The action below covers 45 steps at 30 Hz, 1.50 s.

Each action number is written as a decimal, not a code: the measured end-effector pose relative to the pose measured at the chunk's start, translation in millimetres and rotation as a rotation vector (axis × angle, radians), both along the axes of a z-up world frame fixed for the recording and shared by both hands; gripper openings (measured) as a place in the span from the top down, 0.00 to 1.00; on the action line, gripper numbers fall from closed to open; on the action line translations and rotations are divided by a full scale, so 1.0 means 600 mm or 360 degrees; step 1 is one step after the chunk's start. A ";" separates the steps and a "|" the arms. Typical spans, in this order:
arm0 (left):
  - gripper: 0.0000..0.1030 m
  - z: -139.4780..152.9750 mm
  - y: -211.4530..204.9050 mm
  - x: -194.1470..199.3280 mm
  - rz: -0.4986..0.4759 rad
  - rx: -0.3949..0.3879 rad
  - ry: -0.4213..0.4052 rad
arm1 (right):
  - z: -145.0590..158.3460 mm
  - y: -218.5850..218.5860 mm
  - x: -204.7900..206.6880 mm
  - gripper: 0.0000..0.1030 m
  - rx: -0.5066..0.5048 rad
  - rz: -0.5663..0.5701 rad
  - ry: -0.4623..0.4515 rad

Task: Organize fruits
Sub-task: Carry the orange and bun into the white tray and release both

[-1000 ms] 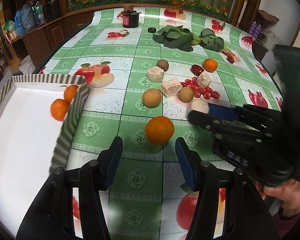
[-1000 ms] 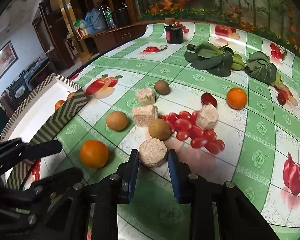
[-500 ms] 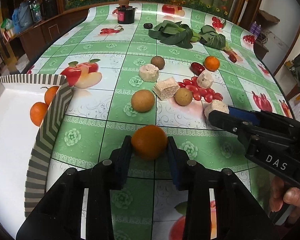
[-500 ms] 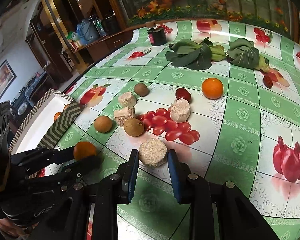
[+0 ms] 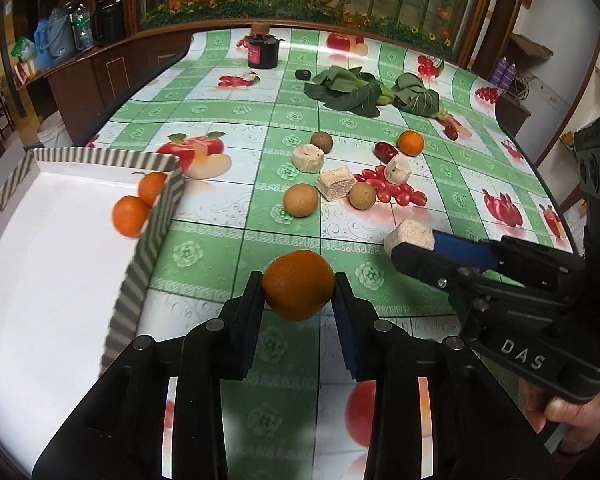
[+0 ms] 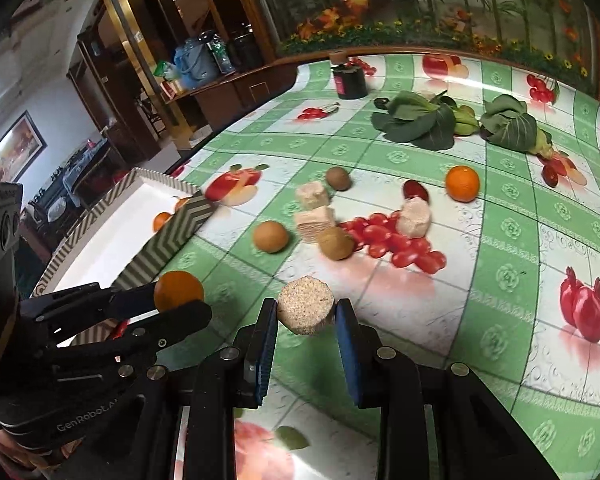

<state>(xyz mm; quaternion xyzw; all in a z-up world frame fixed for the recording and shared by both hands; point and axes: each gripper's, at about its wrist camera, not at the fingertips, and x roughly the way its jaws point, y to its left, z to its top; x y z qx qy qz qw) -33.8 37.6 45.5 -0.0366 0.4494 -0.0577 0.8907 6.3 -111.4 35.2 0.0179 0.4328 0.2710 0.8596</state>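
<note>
My left gripper (image 5: 299, 292) is shut on an orange (image 5: 299, 285), lifted just off the tablecloth; the same orange (image 6: 179, 290) shows at the left of the right wrist view. My right gripper (image 6: 306, 314) is shut on a round beige cake piece (image 6: 306, 310), also seen from the side in the left wrist view as a beige cake piece (image 5: 409, 235). To the left lies a white tray with a striped rim (image 5: 156, 236) holding two oranges (image 5: 130, 216). One more orange (image 5: 411, 143) sits farther back on the table.
Mid-table lie several cherry tomatoes (image 5: 392, 190), brown round fruits (image 5: 300, 200), beige cake pieces (image 5: 336, 182) and a red date (image 5: 384, 151). Leafy greens (image 5: 348, 90) and a dark jar (image 5: 263, 51) stand at the back. A person's hand (image 5: 568, 412) holds the right gripper.
My left gripper closed on the orange and lifted it slightly. The right gripper kept its hold on the cake piece and rose a little with it.
</note>
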 end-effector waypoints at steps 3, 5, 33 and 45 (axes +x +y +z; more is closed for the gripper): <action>0.68 0.008 0.009 -0.013 0.0022 0.0004 -0.0024 | 0.004 0.010 -0.014 0.72 0.0004 0.0013 -0.0009; 0.68 0.017 0.014 -0.023 0.0027 0.0010 -0.0046 | 0.008 0.018 -0.022 0.72 0.0002 0.0026 -0.0019; 0.68 0.120 0.186 -0.079 0.0316 0.0127 -0.0279 | 0.075 0.156 -0.059 0.72 -0.0003 0.0276 -0.0171; 0.68 0.118 0.278 -0.054 0.0422 0.0084 -0.0199 | 0.074 0.226 -0.050 0.72 -0.0054 0.0399 -0.0176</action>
